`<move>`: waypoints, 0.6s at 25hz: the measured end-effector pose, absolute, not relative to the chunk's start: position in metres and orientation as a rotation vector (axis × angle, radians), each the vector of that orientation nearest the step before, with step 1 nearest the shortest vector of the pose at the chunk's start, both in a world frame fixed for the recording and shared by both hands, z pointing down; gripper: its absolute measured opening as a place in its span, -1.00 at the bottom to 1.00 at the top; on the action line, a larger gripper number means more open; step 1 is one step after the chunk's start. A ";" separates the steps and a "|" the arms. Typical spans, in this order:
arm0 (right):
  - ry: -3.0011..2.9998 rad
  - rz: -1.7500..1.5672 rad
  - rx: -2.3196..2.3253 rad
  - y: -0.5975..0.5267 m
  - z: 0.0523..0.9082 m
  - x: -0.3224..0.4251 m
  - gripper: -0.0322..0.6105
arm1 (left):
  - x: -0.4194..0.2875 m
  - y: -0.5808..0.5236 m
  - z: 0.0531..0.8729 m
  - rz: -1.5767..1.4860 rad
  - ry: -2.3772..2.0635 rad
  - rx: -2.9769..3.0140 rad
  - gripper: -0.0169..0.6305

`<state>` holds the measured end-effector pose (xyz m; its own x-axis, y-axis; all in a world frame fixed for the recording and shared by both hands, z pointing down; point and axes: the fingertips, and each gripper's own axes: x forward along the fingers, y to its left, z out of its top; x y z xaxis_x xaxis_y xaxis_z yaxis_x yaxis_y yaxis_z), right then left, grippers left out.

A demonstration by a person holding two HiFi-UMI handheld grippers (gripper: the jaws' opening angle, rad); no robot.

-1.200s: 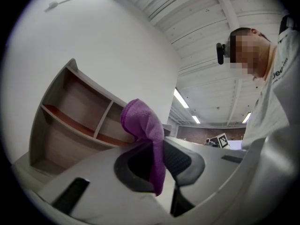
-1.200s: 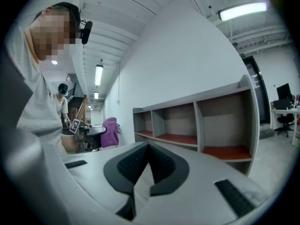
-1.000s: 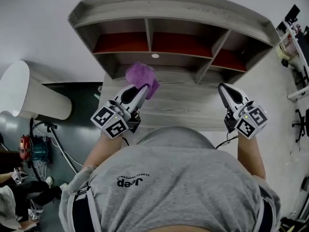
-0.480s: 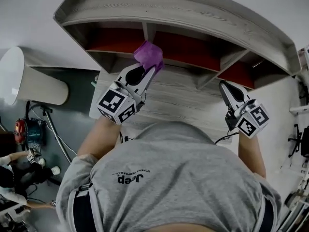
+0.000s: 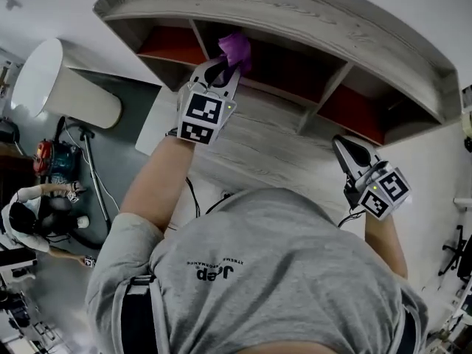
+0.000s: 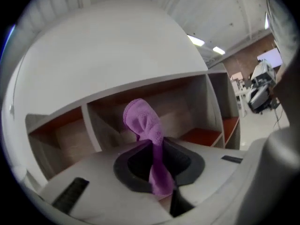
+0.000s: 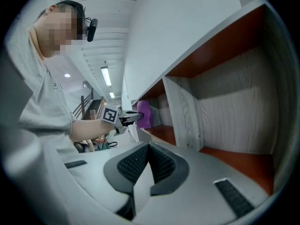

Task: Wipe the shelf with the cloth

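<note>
Partly hidden cloth (image 6: pixel 140 121) inside left tool (image 6: pixel 157 150)

Purple cloth (image 5: pixel 236 48), grey wood-grain shelf (image 5: pixel 310 9) with red-orange compartment floors, black-and-white square markers on both grippers

Spotted on the back of the grey shirt (image 5: pixel 295 257): dark "Jeep" logo (image 5: pixel 214 273), upside down in the head view. Smaller line of print right beside it, too fine to read.
</note>
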<state>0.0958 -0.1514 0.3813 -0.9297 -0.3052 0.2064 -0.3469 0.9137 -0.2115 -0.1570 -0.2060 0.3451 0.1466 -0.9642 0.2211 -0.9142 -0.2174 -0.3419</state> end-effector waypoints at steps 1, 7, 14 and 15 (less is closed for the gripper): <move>-2.907 0.373 0.526 -0.151 0.383 0.102 -0.88 | -0.156 -0.217 0.346 -0.689 1.862 -2.221 -0.75; -2.902 0.448 0.676 -0.145 0.395 0.126 -0.88 | -0.169 -0.286 0.369 -1.316 1.612 -1.727 -0.75; -2.909 0.502 0.783 -0.143 0.401 0.153 -0.88 | -0.203 -0.326 0.432 -1.949 1.260 -1.347 -0.75; -2.913 0.507 0.788 -0.143 0.401 0.156 -0.88 | -0.207 -0.329 0.438 -1.999 1.230 -1.334 -0.75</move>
<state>0.1556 -0.1435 0.4013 -0.8641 -0.4762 0.1630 -0.5033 0.8126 -0.2939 -0.2068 -0.3288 0.4378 -0.4393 -0.7451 0.5019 -0.1123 -0.5087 -0.8536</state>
